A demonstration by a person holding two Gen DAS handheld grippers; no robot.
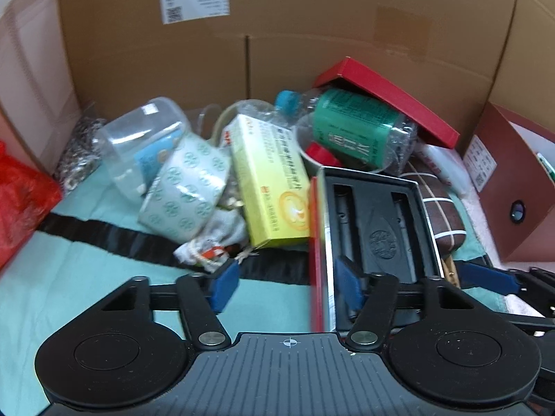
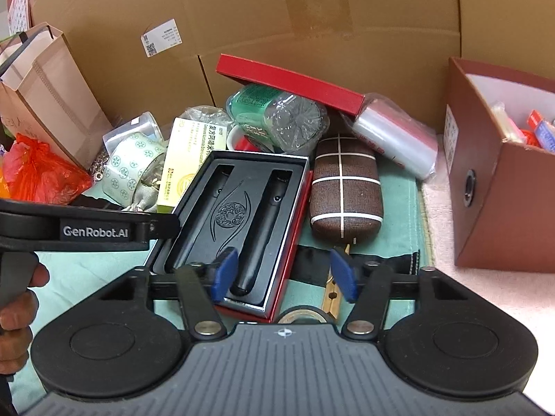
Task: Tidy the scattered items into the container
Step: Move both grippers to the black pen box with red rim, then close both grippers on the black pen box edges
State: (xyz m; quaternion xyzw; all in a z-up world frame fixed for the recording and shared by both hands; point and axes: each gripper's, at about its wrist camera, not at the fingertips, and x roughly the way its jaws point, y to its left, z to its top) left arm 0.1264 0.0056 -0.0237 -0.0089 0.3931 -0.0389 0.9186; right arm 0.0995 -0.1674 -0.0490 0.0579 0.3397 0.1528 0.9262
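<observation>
1. Left gripper (image 1: 287, 286) hung half open over the near left corner of a black gift box (image 1: 378, 215). The box's red left wall stood between the blue pads. The right pad sat inside the tray and the left pad was clear of the wall, so nothing was clamped.
2. Farthest left lay a red plastic bag (image 1: 20, 201) on a teal cloth (image 1: 69, 277) crossed by a black strip (image 1: 104, 235).
3. Next came a clear plastic cup (image 1: 145, 138) on its side, with a patterned tape roll (image 1: 187, 190) leaning against it.
4. A yellow-green medicine carton (image 1: 270, 187) lay tilted between the tape roll and the black gift box, touching the box's left wall.
5. Behind them a green-labelled bottle (image 1: 347, 128) rested under a tilted red lid (image 1: 381, 100), all against a tall cardboard wall (image 1: 312, 34).
6. Right gripper (image 2: 284, 275) was also half open and unclamped. Its left pad was over the tray, its right pad was outside, and the box's right wall was between them.
7. A brown glasses case (image 2: 347, 187) lay just right of the black gift box, with a clear plastic roll (image 2: 395, 138) behind it.
8. At the far right stood the reddish-brown container (image 2: 503, 190), open at the top with a few small items inside, well apart from the pile.
9. A hand (image 2: 17, 298) showed at the left edge of the right wrist view, on the left gripper's handle.
</observation>
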